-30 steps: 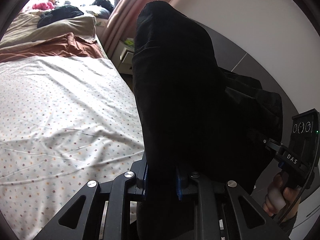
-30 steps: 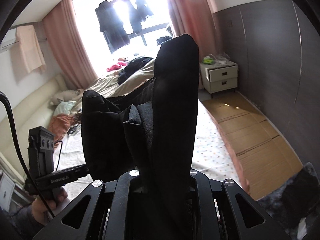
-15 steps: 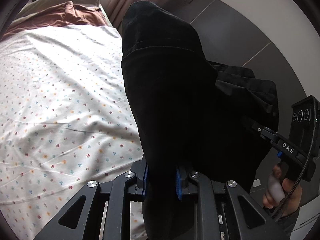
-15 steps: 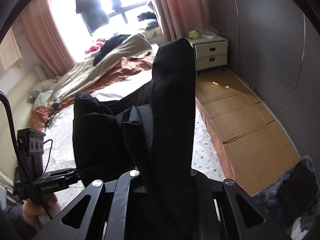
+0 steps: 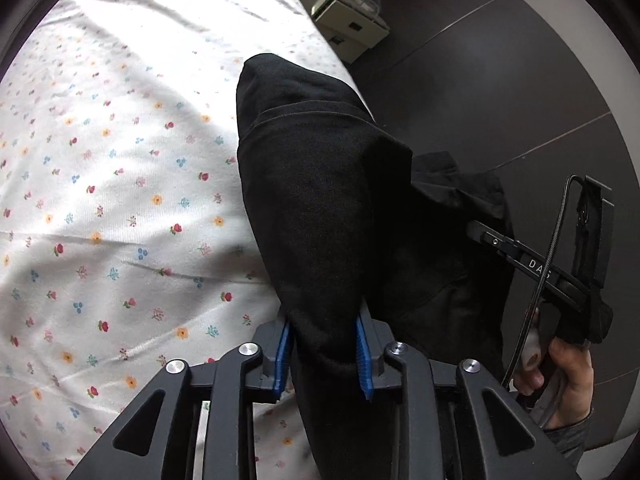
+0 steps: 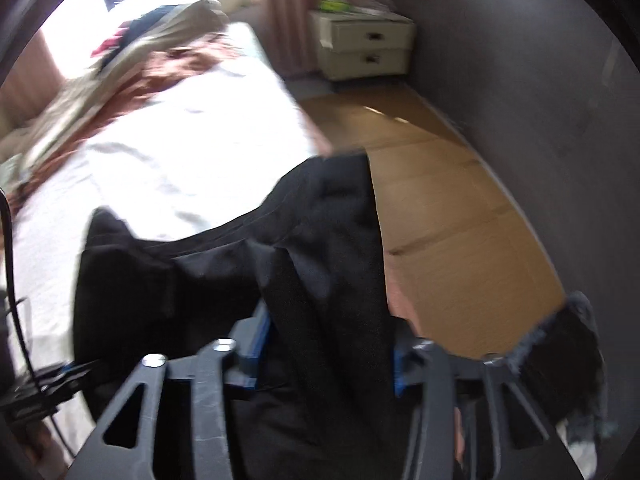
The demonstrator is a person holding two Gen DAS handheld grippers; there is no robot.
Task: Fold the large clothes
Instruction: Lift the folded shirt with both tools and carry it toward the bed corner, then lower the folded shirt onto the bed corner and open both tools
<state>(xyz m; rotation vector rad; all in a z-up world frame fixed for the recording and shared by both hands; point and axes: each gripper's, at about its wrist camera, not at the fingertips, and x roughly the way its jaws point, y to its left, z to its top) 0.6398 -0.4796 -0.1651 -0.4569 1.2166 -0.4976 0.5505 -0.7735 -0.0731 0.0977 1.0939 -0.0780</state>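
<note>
A large black garment (image 5: 320,184) hangs between my two grippers above the bed (image 5: 120,200). In the left wrist view a thick fold of it stands up between the blue pads of my left gripper (image 5: 323,354), which still touch the cloth on both sides while the jaws are opening. The right wrist view is blurred. There the garment (image 6: 328,240) slumps low between the widely parted pads of my right gripper (image 6: 328,344), whose jaws are opening and no longer press it. A hand (image 5: 568,364) holds the right gripper's handle at the cloth's far side.
The bed's white flowered sheet (image 6: 180,140) runs left, with a brown blanket and pillows (image 6: 120,76) at its far end. A cream nightstand (image 6: 364,48) stands by the dark wall (image 5: 500,80). Cardboard (image 6: 452,240) covers the floor; a dark fluffy rug (image 6: 560,360) lies near right.
Both grippers have dropped and tipped down toward the bed with the garment. Both jaws have widened, the right far more, and the cloth peak in the right one has sagged.
</note>
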